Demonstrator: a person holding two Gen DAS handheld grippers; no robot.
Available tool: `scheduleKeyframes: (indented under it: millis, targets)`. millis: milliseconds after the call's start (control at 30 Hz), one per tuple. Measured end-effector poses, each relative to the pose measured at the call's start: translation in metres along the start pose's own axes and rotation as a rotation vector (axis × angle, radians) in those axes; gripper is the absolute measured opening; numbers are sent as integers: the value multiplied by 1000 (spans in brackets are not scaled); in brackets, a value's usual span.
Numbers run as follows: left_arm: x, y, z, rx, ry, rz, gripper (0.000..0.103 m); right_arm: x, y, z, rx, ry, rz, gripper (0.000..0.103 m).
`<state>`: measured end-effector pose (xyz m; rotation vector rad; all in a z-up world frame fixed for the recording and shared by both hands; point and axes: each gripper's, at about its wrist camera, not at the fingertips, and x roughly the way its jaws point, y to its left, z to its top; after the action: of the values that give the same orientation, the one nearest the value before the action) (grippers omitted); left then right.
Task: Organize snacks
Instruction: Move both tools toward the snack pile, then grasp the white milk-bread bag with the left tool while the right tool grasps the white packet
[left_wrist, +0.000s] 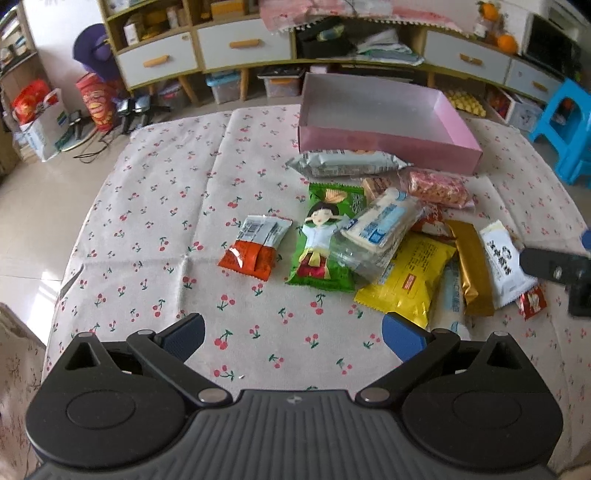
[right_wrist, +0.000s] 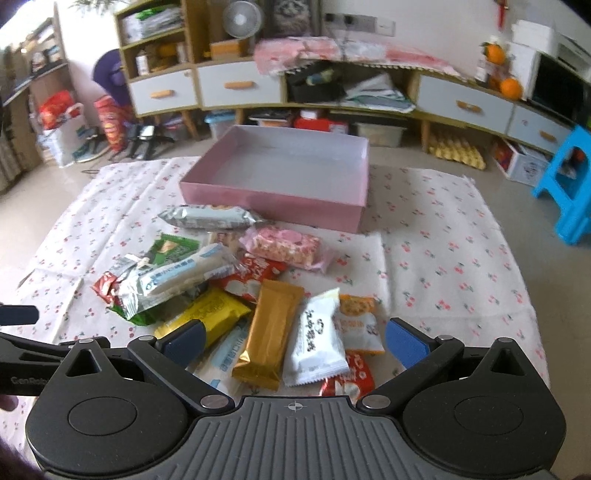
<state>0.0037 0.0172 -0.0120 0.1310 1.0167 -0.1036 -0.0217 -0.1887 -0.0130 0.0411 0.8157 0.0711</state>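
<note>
evidently sorting has not begun: pink box (right_wrist: 280, 166) at upper centre sits empty, snack pile (right_wrist: 258, 295) mid-frame awaiting transfer; left gripper (left_wrist: 293, 332) and right gripper (right_wrist: 295, 338) both spread wide, holding nothing.

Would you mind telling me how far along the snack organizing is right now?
Nothing looks done: the pink box shows no snacks inside. Nothing is in hand either; the left claw and right claw are both open. Left: the whole pile, including the gold bar, the white packet and the green bag.
</note>
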Motion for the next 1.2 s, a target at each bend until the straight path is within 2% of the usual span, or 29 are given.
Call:
scheduleKeyframes:
  millis: [133,233,300,400,533,600,667,767,967,1033,1133,1200]
  targets:
    - [4,9,3,18,22,-75,97,6,-10,6,0,-9,117,103]
    - [6,7,6,68,29,-127,97,15,-21,12,51,9,211,103]
    - [10,5,10,95,54,-154,87,22,-28,16,110,33,255,103]
    - [15,-1,17,133,70,-173,83,31,-39,20,194,74,313,103]
    - [20,-5,29,180,30,-203,93,40,-47,20,206,94,286,102]
    - [26,-4,33,174,23,-227,92,46,-51,20,201,115,267,100]
    - [31,-5,36,169,30,-252,86,53,-56,18,219,143,272,92]
    - [35,-9,43,169,25,-291,84,63,-64,15,258,182,276,81]
    - [45,-21,49,188,10,-316,68,71,-77,11,318,212,257,61]
    - [46,-25,51,205,-21,-327,67,75,-79,10,332,231,251,53]
    - [48,-32,53,245,-46,-308,60,81,-79,8,348,263,239,40]
    - [49,-35,54,267,-66,-290,59,81,-79,7,353,261,234,38]
